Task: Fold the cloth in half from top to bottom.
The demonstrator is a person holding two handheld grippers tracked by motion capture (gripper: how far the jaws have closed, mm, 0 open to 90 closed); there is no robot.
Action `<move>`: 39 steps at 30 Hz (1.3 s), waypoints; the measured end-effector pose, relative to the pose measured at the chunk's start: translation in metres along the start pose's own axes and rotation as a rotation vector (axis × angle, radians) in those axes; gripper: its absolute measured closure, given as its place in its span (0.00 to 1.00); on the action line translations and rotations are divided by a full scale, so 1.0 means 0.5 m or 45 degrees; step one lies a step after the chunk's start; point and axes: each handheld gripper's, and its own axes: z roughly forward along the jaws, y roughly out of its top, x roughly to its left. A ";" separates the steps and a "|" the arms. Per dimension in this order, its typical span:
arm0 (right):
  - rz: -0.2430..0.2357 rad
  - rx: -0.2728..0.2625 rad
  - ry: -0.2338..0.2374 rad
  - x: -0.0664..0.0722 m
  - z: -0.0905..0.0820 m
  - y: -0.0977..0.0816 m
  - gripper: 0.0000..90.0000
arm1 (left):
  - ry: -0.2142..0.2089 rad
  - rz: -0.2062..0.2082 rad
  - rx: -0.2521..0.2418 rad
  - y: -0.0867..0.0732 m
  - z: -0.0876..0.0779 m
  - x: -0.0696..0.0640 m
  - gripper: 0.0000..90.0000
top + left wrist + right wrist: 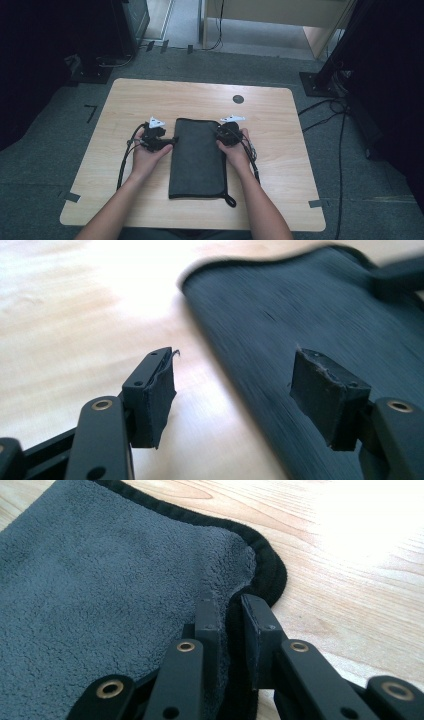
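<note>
Pale wood tabletop under you holds one folded grey towel, lying lengthwise at the middle between your two grippers. Your right gripper is clenched on the towel's far right corner, pinching the black hem. Your left gripper stands released, jaws wide, at the towel's far left edge and holding nothing. Judge the towel soft, light and limp: it will sag and unfold, so take it by the bound hem at the corners, not the fleecy middle.
</note>
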 end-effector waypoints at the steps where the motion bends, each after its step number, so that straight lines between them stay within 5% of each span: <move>1: 0.001 -0.001 0.002 0.000 0.000 0.000 0.88 | 0.016 -0.005 0.002 0.011 0.011 0.004 0.39; 8: 0.054 0.006 0.024 -0.007 0.000 0.003 0.87 | 0.044 -0.082 0.086 0.060 0.089 0.009 0.49; 13: 0.172 -0.023 0.041 -0.029 0.004 0.010 0.72 | 0.036 -0.129 0.061 0.067 0.102 0.010 0.58; 17: 0.113 -0.014 0.017 -0.023 0.012 0.016 0.73 | 0.044 -0.070 0.074 0.066 0.102 0.001 0.68; 21: 0.037 0.008 -0.027 -0.007 0.012 0.018 0.86 | 0.015 -0.040 0.077 0.065 0.098 0.000 0.83; 26: 0.050 -0.033 -0.042 -0.004 0.003 0.027 0.92 | -0.039 -0.048 0.004 0.081 0.072 0.003 0.96; 32: 0.082 -0.198 -0.054 -0.006 -0.036 0.067 0.93 | -0.063 -0.001 -0.128 0.142 0.014 0.002 0.96; 34: 0.079 -0.261 -0.039 -0.008 -0.056 0.079 0.93 | -0.113 0.012 -0.195 0.152 -0.012 0.001 0.96; 39: 0.005 -0.344 -0.014 0.001 -0.122 0.072 0.93 | -0.218 0.140 -0.281 0.114 -0.077 -0.020 0.96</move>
